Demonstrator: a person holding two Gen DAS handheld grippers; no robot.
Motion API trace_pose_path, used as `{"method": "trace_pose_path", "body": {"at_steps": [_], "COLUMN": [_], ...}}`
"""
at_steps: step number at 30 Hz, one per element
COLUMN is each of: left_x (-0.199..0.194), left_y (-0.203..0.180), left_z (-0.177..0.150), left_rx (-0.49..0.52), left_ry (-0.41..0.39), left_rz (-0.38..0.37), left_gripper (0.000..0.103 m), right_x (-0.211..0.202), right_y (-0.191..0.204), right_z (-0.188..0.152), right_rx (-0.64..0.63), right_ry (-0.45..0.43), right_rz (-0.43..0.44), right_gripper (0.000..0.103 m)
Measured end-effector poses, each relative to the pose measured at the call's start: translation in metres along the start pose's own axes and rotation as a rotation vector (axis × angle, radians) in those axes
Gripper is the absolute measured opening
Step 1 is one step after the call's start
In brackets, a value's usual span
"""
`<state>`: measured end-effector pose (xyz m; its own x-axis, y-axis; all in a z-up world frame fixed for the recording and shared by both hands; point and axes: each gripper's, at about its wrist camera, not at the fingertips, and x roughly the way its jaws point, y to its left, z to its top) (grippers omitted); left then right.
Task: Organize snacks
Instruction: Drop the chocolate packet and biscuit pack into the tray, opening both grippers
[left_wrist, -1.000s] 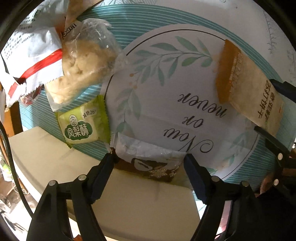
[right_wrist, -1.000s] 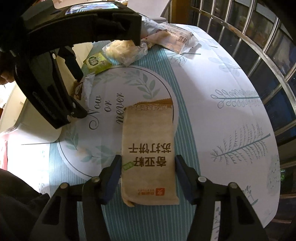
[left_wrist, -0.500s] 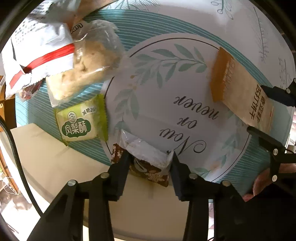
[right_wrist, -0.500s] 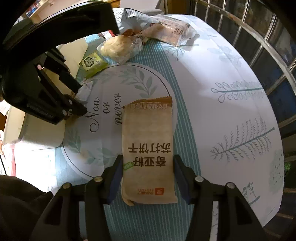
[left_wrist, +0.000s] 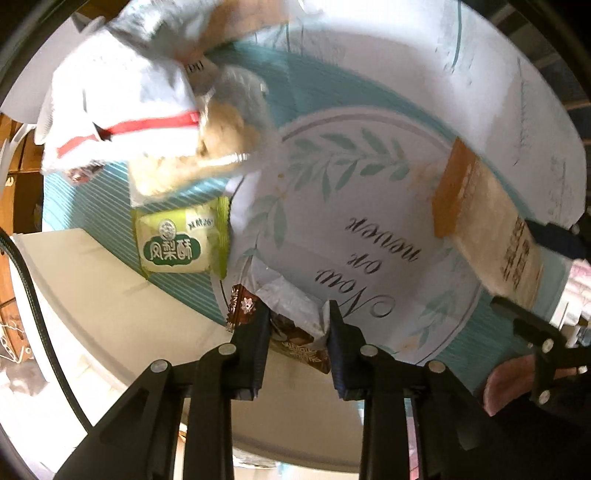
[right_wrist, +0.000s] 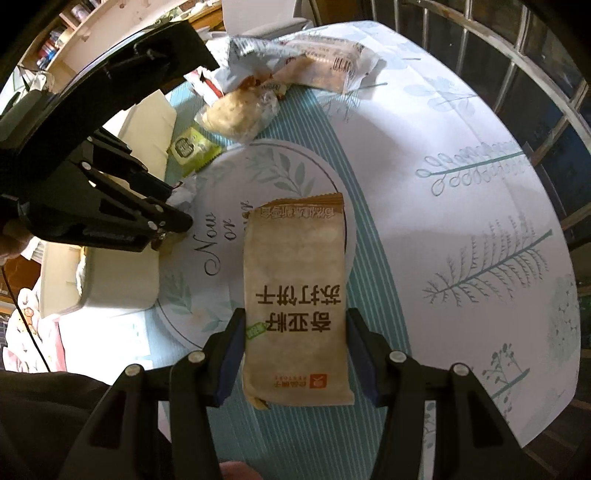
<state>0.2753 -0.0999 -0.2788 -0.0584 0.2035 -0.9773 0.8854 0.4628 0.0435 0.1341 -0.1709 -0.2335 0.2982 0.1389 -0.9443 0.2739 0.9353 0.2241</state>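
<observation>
A glossy leaf-print cloth covers the counter (right_wrist: 461, 155), window bars behind; left tongs (left_wrist: 295, 314) pinch a crinkled brown-and-white wrapper (left_wrist: 291, 317) at the counter's edge; right tongs (right_wrist: 295, 328) clasp a flat tan cracker packet (right_wrist: 295, 295) lying on the cloth.

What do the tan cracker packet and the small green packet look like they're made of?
Tan cracker packet: probably matte, paper-look plastic film; dull surface, crimped serrated end seal.
Small green packet: likely glossier plastic film; slight sheen, printed label and crimped zigzag edge. Neither can be confirmed by look alone.
</observation>
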Motion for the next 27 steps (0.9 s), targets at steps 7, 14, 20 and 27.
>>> {"method": "trace_pose_path", "body": {"at_steps": [7,14,20,27], "left_x": [-0.048,-0.100,-0.144,-0.170], "left_y": [0.002,0.020,0.021,0.035], "left_z": [-0.010,-0.041,-0.087,-0.158], "left_rx": [-0.057,-0.209,-0.345,-0.504], "left_ry": [-0.112,-0.254,-0.382,-0.532], "left_rz": [-0.047,-0.106,-0.107,-0.098], "left_gripper": [0.026,0.026,0.026,0.027], "right_x": [-0.031,-0.072,-0.110,-0.140], "right_y": [-0.002,0.007,0.024,0.063], "right_z": [-0.008,-0.002,0.002,0.007], "right_rx": [0.041,0.050,-0.004,-0.096], "right_ry": [-0.052,-0.165,-0.265,-0.345], "right_rz": [0.012,0.021,0.003,0.016], "right_gripper": [0.053,0.053,0.053,0.053]}}
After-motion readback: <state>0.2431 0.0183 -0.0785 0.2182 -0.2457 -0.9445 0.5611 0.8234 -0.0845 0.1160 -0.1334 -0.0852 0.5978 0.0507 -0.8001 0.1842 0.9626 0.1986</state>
